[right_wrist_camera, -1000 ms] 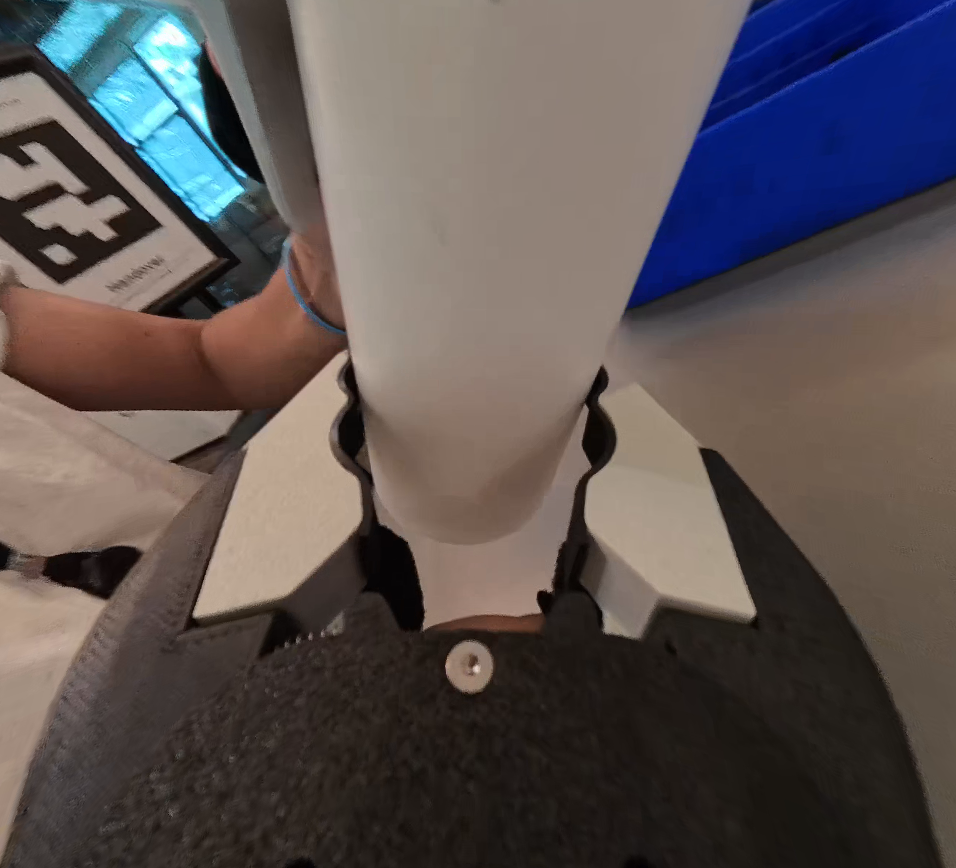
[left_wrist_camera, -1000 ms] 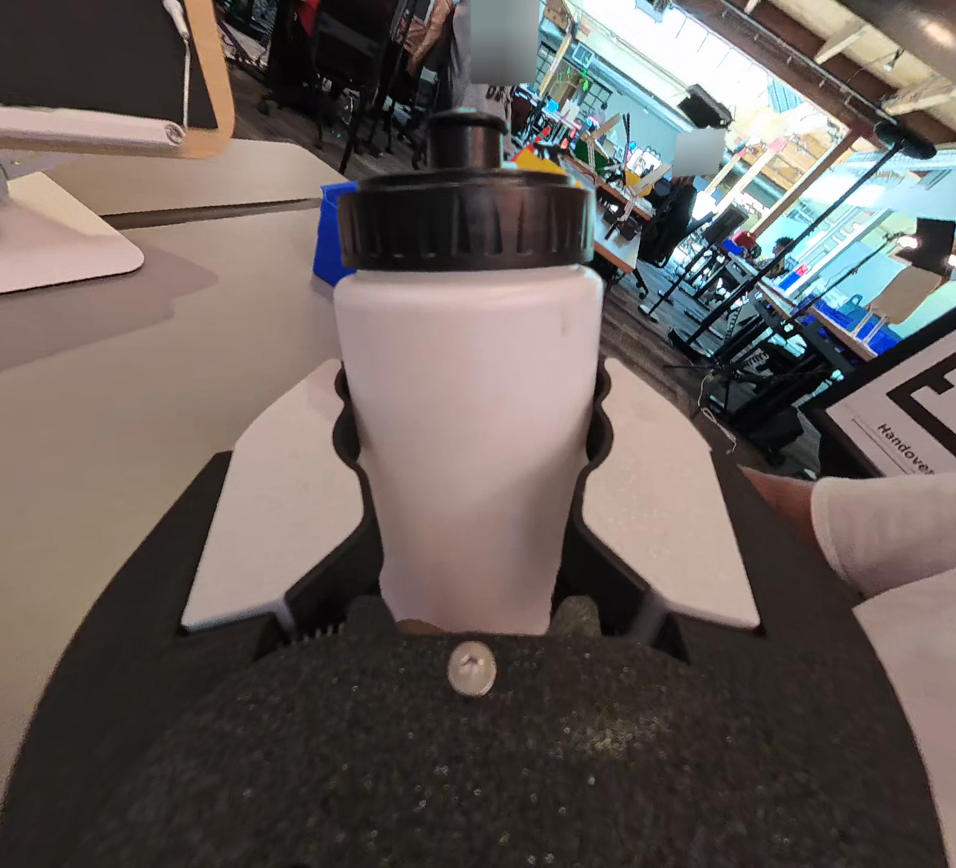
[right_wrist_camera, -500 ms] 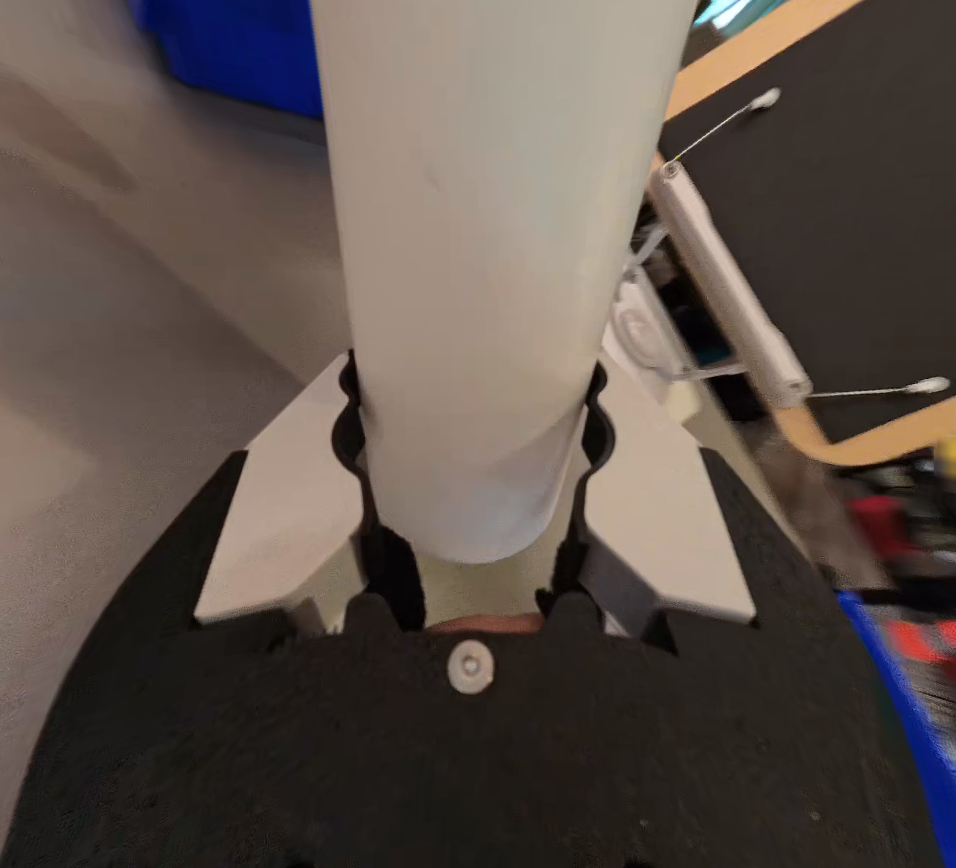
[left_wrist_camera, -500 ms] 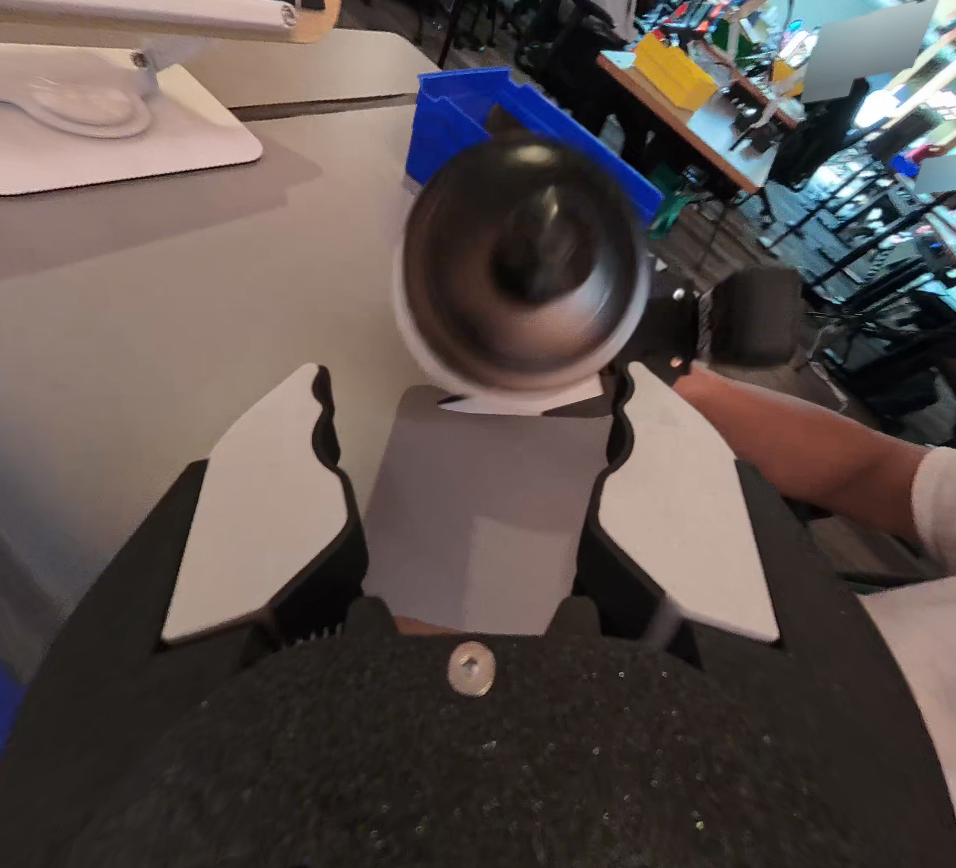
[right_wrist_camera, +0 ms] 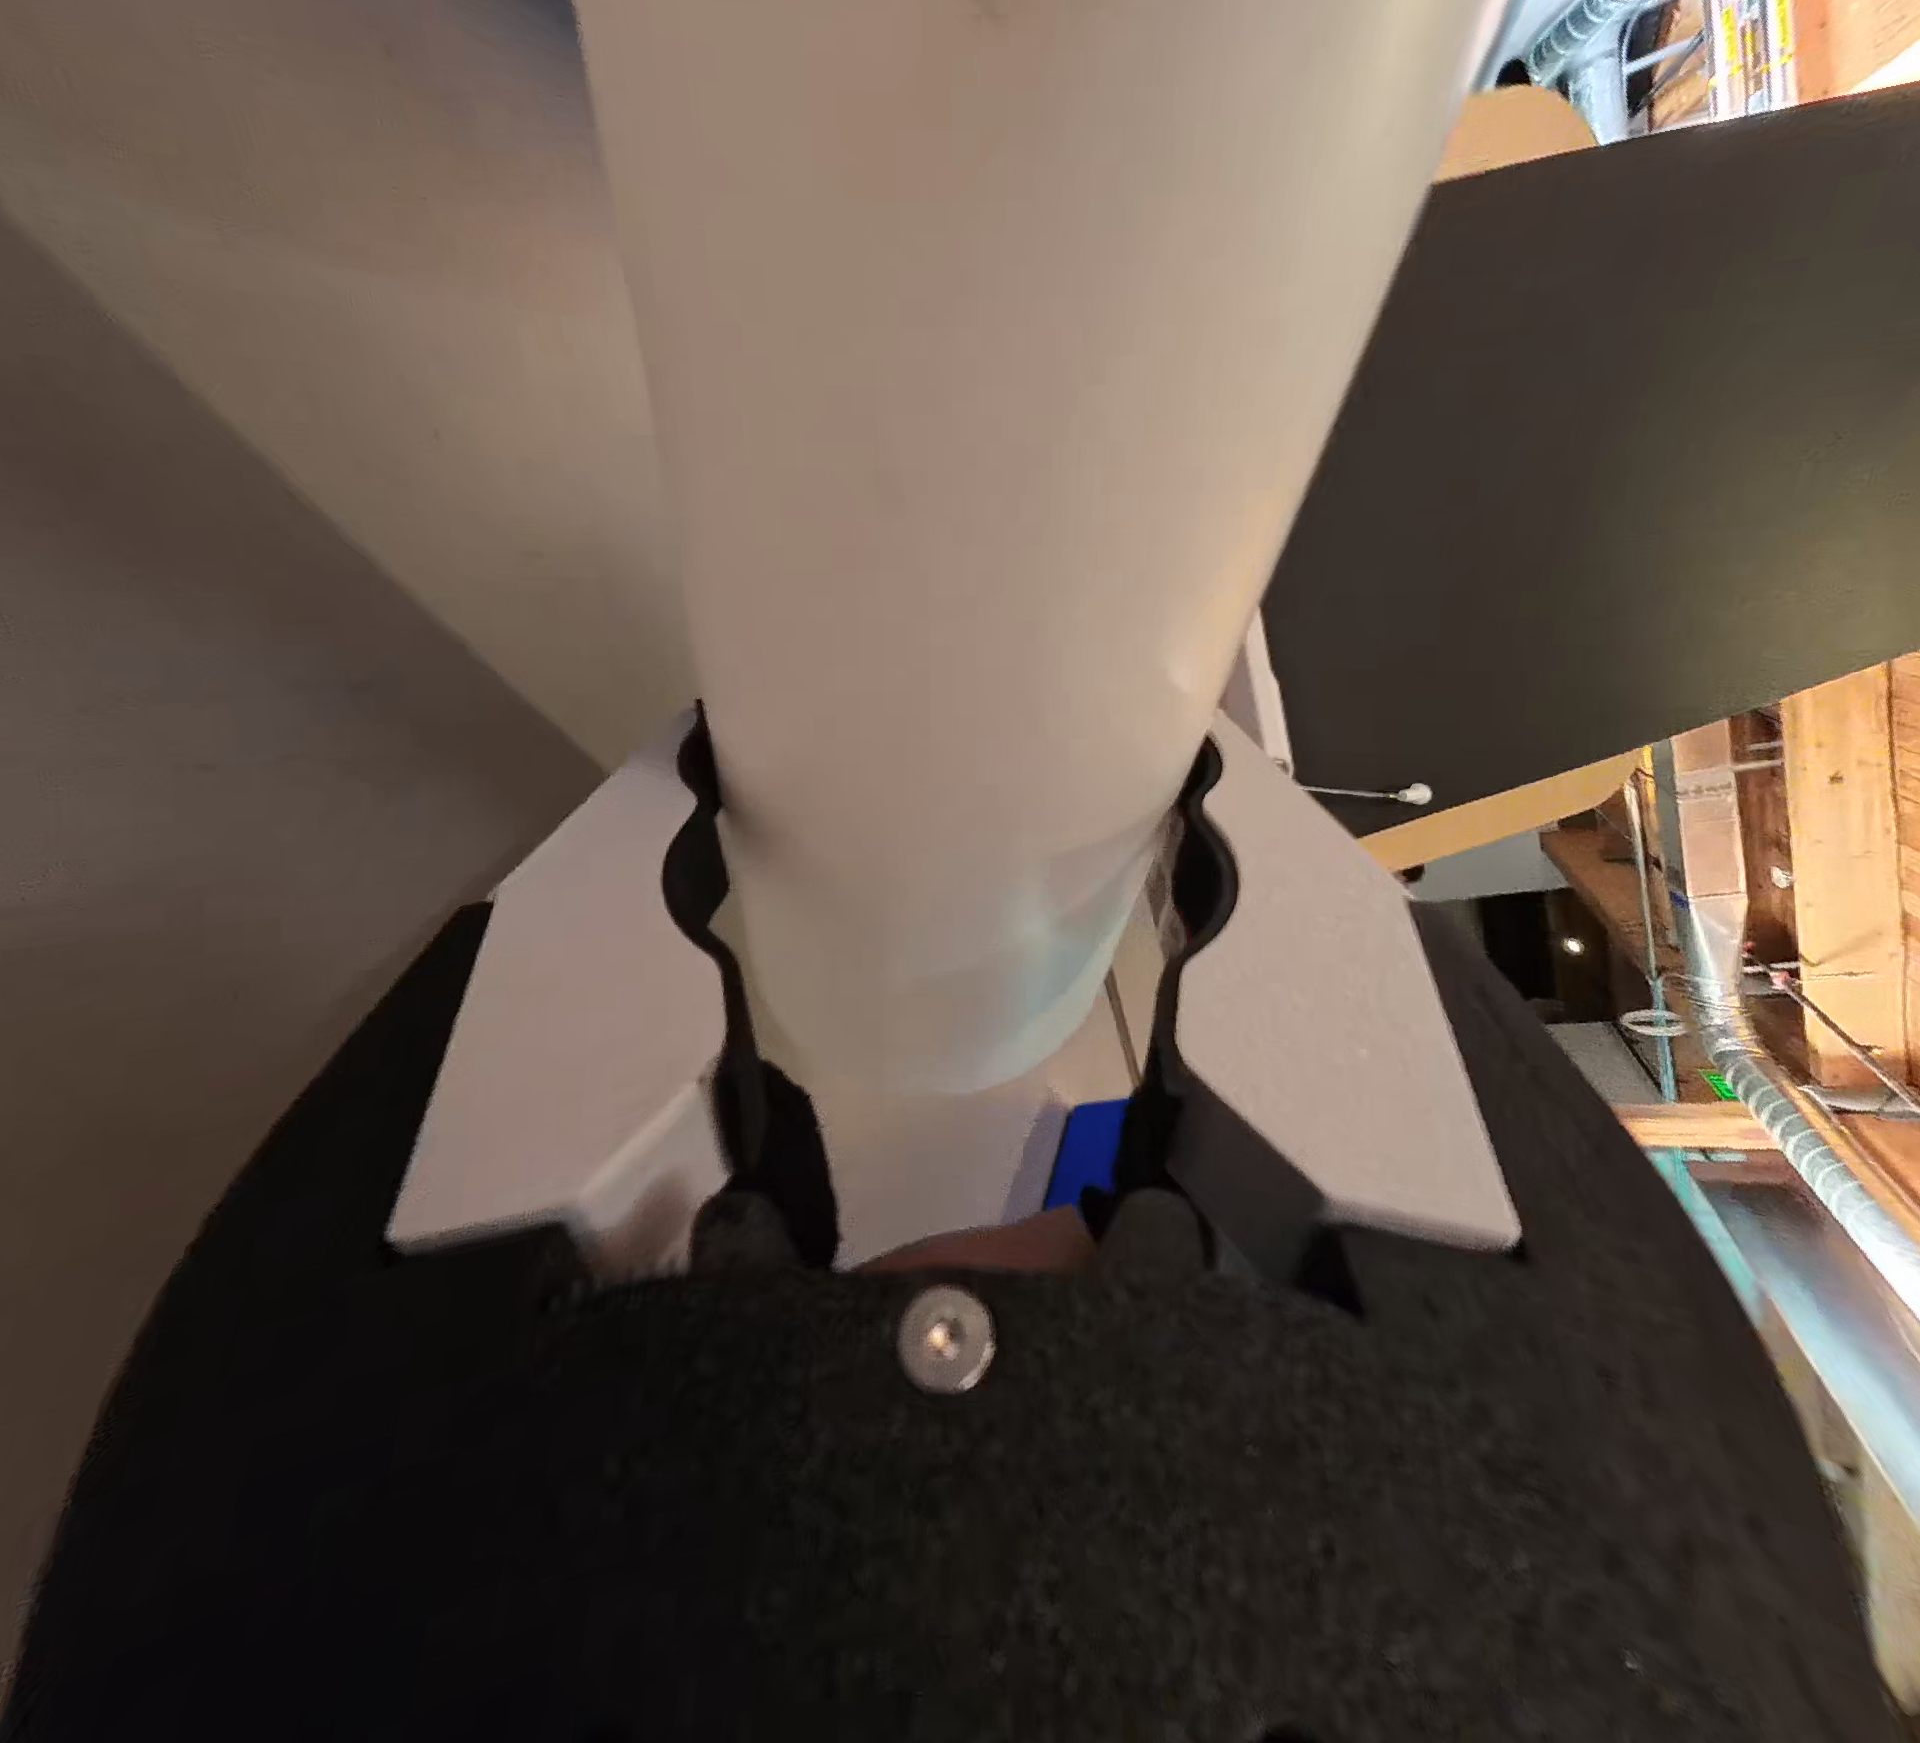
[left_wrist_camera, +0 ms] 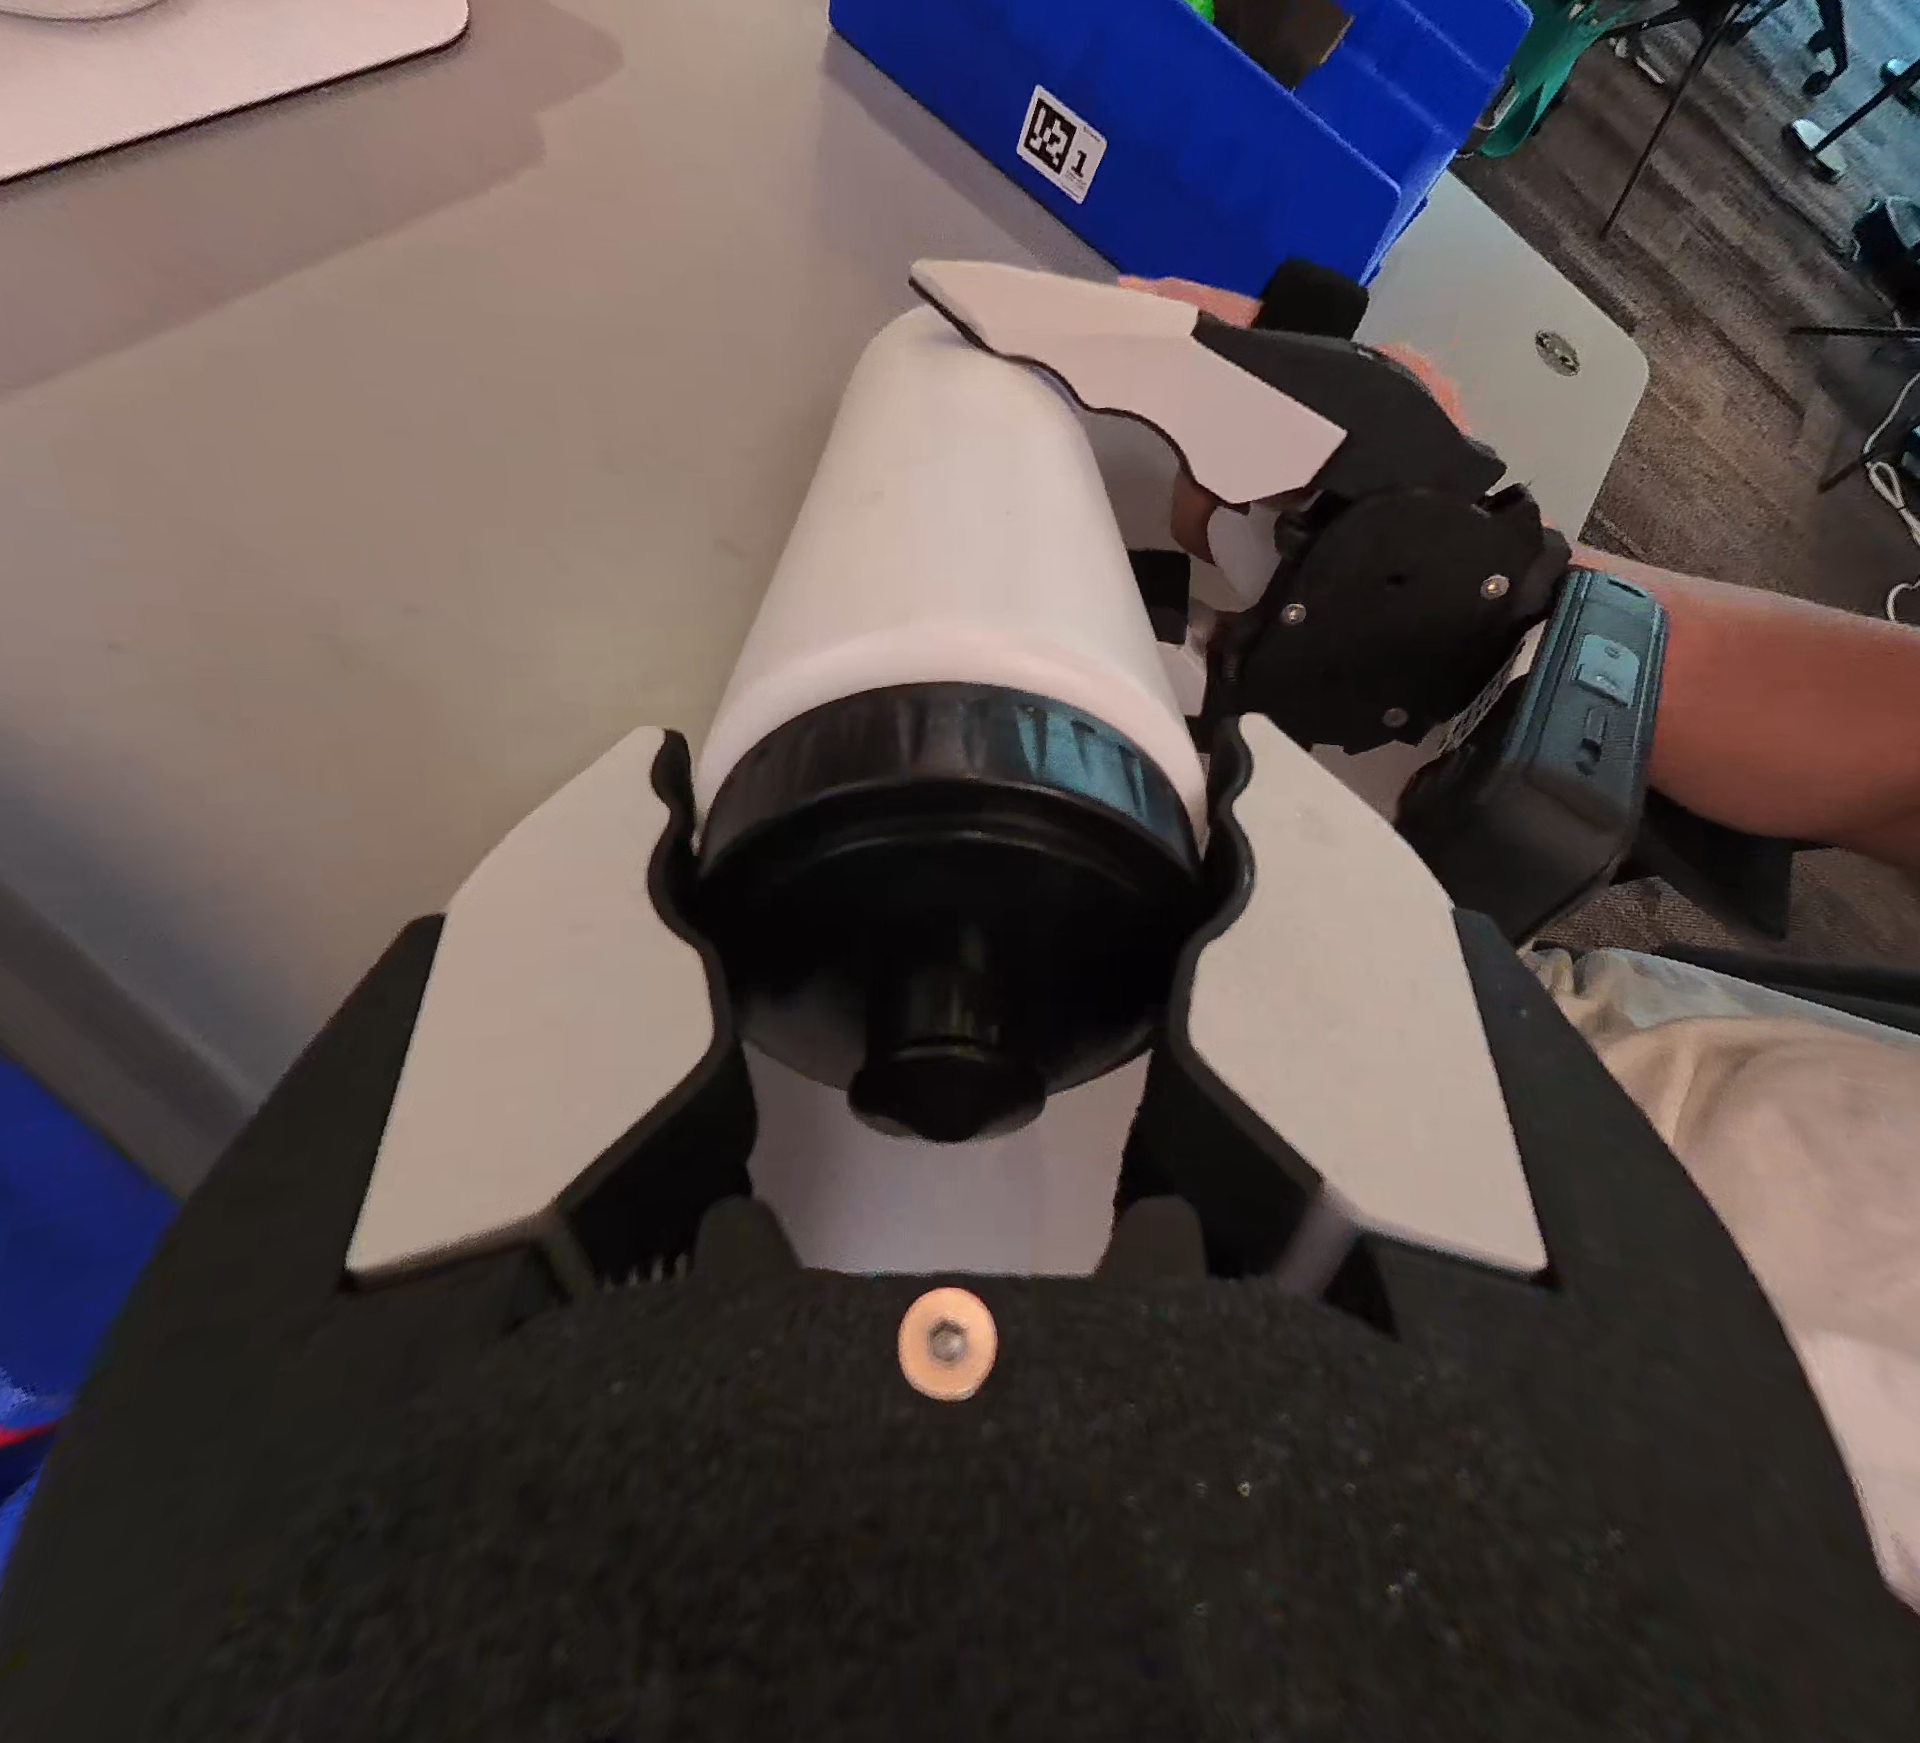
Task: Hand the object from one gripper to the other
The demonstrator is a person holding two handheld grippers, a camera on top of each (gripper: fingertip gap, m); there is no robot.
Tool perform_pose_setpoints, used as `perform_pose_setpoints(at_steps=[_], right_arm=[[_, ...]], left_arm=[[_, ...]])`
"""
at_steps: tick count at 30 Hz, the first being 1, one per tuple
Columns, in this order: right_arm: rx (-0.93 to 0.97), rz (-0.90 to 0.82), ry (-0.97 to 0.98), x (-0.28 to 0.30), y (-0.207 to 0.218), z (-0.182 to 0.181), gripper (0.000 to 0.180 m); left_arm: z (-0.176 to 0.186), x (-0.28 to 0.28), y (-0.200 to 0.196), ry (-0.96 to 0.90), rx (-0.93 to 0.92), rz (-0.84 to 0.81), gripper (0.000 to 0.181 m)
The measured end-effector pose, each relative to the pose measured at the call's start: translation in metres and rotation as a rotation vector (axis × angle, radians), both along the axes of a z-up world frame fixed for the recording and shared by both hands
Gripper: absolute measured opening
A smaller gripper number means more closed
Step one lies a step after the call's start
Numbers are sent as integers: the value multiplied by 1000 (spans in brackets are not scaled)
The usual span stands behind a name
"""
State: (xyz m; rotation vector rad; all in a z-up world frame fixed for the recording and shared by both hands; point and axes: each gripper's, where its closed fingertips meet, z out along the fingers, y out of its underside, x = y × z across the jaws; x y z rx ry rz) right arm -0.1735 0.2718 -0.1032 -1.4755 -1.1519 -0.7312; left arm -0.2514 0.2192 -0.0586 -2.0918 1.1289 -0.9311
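Whereas half a second earlier the left gripper (left_wrist_camera: 951, 846) had its fingers spread around bare table with the bottle's cap only hovering ahead of them, the white bottle (left_wrist_camera: 956, 530) now lies lengthwise between those fingers, its black cap (left_wrist_camera: 940, 852) pointing at the camera in the centre of the frame. The left fingers sit right at the cap's rim, but whether they actually press it cannot be told. The right gripper (right_wrist_camera: 951, 872) is clenched on the bottle's base end, low in the centre of its own view. Judging from this, the bottle has been turned end for end and is being offered back, so the left grip is about to be taken.

Only the left wrist view shows the right gripper's upper finger (left_wrist_camera: 1101, 363) lying over the bottle's far end, the blue bin (left_wrist_camera: 1039, 10) at upper centre and the grey table (left_wrist_camera: 364, 498). The right wrist view is blurred and shows only the bottle's plain body, with neither cap nor left gripper.
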Motion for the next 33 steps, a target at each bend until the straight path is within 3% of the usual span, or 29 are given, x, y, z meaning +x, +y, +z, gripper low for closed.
perform_pose_setpoints(at_steps=[6,10,13,16,19,21,27,33], right_arm=[[-81,114,101,-13,-10,-6,91],[-195,228,275,-24,-25,0,97],[-349,310,532,-19,-32,16,96],[-653,413,822,-2,-45,25,95],[-926,591,1202,26,-56,56,96],[-966,701,1367,42,-57,81,98],[-1196,877,1216,5,-101,80,98],[-1288,761,895,-26,-122,37,91]], left_arm=[[0,-10,11,14,9,10,94],[14,-14,23,12,-21,-10,94],[31,-14,32,72,-7,-44,94],[49,-10,31,132,2,-142,94],[60,-2,18,179,-3,-297,94],[63,7,1,183,-8,-443,94],[44,38,-46,282,-74,-777,94],[32,76,-56,383,-47,-863,94]])
